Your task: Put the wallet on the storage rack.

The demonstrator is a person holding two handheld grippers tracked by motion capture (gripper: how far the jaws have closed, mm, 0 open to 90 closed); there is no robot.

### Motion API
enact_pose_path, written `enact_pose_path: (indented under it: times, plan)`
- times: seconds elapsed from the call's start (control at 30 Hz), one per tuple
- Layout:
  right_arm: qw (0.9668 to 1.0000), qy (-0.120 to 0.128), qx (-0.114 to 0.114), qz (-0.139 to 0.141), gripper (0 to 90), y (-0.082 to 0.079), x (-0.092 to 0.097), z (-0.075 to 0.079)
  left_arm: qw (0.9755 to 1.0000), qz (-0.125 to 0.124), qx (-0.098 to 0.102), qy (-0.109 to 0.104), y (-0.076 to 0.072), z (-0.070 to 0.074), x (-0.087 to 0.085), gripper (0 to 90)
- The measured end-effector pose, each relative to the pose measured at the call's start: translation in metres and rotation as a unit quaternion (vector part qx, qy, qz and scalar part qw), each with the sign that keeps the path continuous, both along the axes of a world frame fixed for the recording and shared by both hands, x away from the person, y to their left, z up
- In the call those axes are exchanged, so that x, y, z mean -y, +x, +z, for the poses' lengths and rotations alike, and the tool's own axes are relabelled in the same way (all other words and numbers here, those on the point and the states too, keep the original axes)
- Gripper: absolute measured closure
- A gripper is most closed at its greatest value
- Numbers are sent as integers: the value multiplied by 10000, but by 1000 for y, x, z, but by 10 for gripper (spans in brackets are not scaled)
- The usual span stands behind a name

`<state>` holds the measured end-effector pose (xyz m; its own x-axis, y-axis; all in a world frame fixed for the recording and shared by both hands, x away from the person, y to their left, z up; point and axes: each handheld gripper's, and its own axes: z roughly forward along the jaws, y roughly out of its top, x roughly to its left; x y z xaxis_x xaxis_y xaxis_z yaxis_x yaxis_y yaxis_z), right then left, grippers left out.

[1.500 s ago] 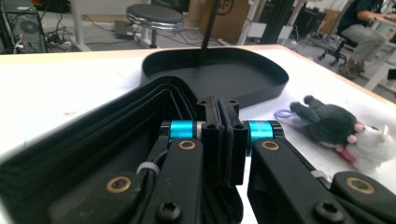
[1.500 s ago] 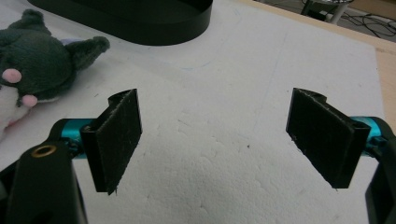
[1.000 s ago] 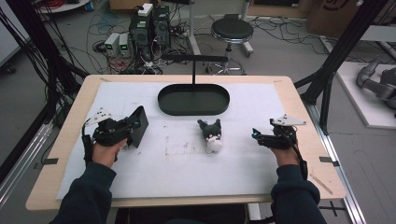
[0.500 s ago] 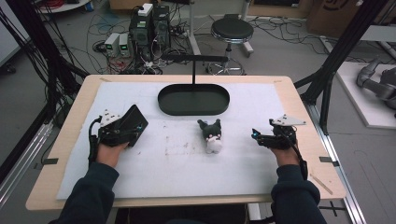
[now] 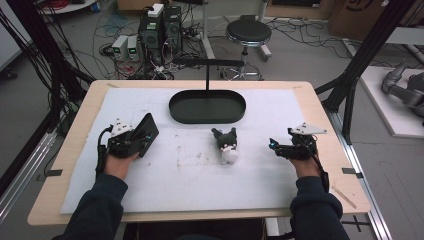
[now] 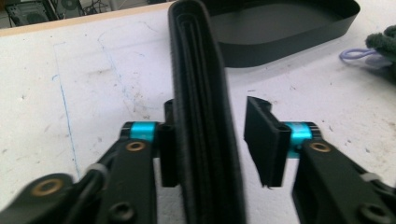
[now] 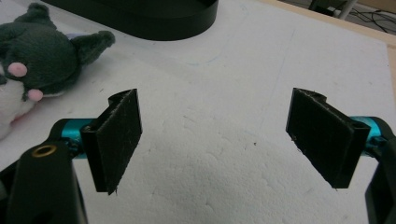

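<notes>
A black folded wallet [image 5: 146, 131] stands tilted on the white mat at the left. In the left gripper view the wallet [image 6: 205, 140] runs on edge between the jaws of my left gripper [image 6: 212, 105]. One pad lies against it and a thin gap shows at the other. These jaws have just been closing around it. My right gripper [image 5: 273, 145] rests at the right with its jaws wide open [image 7: 212, 135] over bare mat. A small grey-and-white plush toy [image 5: 227, 147] lies between the two hands; it shows at the left of the right gripper view [image 7: 37, 70].
A black oval tray [image 5: 207, 120] sits at the back middle of the mat, its wall showing beyond both grippers [image 6: 289, 32] [image 7: 140, 23]. A black T-shaped stand [image 5: 207, 62] rises behind it. The wooden table edge [image 5: 325, 115] frames the mat.
The left gripper and the wallet shifted slightly right, and the wallet sat lower half a second ago before tilting up again. The right hand and plush toy have kept still.
</notes>
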<state>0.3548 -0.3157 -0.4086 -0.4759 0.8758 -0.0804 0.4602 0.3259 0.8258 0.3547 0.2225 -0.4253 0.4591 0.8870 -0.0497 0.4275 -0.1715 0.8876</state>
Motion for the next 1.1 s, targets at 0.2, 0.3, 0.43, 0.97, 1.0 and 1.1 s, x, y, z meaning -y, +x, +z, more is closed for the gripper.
enact_pose_path:
  times: [0.2, 0.3, 0.43, 0.97, 1.0, 1.1]
  plan:
    - [10000, 25, -4, -21, 185, -1, 0, 0, 10000, -44, -48, -37, -1, 1, 0, 754]
    - [10000, 15, 22, 3, 185, 0, 0, 1, 9997, -78, -3, -241, -1, 3, -1, 758]
    - [10000, 76, 14, -24, 185, -1, 1, 1, 9990, -58, 110, -423, 3, 11, 0, 760]
    - [9995, 326, 50, 7, 185, 1, 4, 3, 9966, -221, 393, -693, 75, 63, 45, 760]
    - [9995, 326, 50, 7, 185, 1, 4, 3, 9967, -239, 355, -686, 80, 61, 48, 760]
    - [9992, 399, 58, 0, 185, 1, 5, 4, 9973, -245, 186, -670, 94, 52, 59, 760]
